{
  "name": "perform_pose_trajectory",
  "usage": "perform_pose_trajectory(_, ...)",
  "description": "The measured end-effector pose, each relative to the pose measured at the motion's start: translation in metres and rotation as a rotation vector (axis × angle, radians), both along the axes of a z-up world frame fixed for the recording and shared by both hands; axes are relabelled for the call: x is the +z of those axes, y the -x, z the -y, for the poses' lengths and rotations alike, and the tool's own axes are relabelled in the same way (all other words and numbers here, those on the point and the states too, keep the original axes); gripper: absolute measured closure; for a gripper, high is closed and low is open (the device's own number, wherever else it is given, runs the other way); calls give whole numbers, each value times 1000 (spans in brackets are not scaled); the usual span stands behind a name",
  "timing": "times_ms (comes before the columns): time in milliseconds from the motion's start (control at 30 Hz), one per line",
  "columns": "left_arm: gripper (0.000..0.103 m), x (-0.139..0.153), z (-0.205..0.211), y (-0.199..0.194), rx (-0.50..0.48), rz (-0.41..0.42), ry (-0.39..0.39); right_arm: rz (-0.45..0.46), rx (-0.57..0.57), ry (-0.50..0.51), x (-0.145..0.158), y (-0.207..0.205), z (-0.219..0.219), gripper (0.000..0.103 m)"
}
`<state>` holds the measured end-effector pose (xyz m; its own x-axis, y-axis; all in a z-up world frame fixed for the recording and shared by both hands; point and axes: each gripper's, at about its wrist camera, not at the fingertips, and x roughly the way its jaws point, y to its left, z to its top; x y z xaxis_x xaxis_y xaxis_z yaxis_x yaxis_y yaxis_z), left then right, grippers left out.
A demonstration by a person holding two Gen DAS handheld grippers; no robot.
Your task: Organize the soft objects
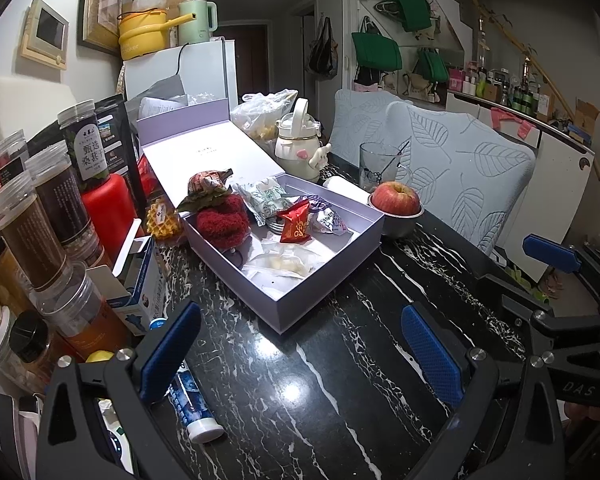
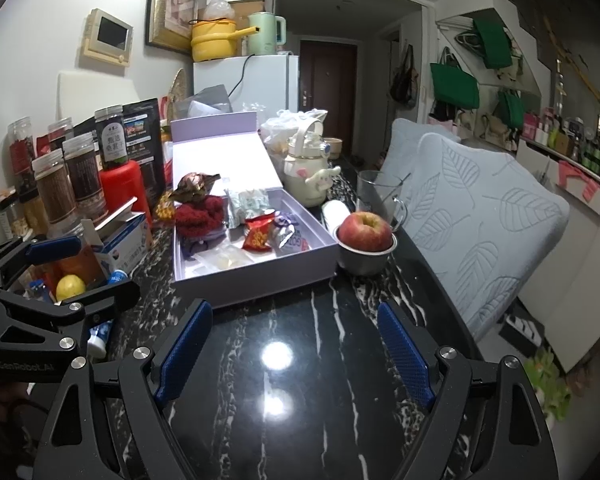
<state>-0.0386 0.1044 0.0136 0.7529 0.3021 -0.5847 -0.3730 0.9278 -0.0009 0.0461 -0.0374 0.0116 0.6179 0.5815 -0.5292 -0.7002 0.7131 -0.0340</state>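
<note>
While hovering: both grippers, left gripper (image 1: 300, 354) and right gripper (image 2: 296, 354), are gaping wide, holding nothing.
Next: judging by the layout, reaching for the red knit (image 1: 223, 220) in the box (image 1: 320, 300).

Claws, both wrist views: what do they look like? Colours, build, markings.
Both alike: the left claw and right claw have matte black angular frames with triangular cut-outs and silver round bolts. Fingers carry blue, diamond-textured pads. Pale lettering on the frames: "DAS" on the right one, "GenRobot.AI" on the left. No cables or sleeves visible.
</note>
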Motion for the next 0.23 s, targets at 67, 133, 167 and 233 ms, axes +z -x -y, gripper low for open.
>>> perform_pose_trajectory(67,1,-2,1,0,-2,-1,1,-2,1,0,0,0,0,17)
perform_pose_trajectory(133,1,-3,1,0,0,-3,3,-6,1,0,-2,0,0,17)
perform_pose_trajectory(167,1,-4,0,0,2,-5,4,-8,1,0,-2,0,-1,17)
perform_pose_trajectory(233,1,-6,-2,0,6,-9,10,-15,4,1,-4,-1,-2,17)
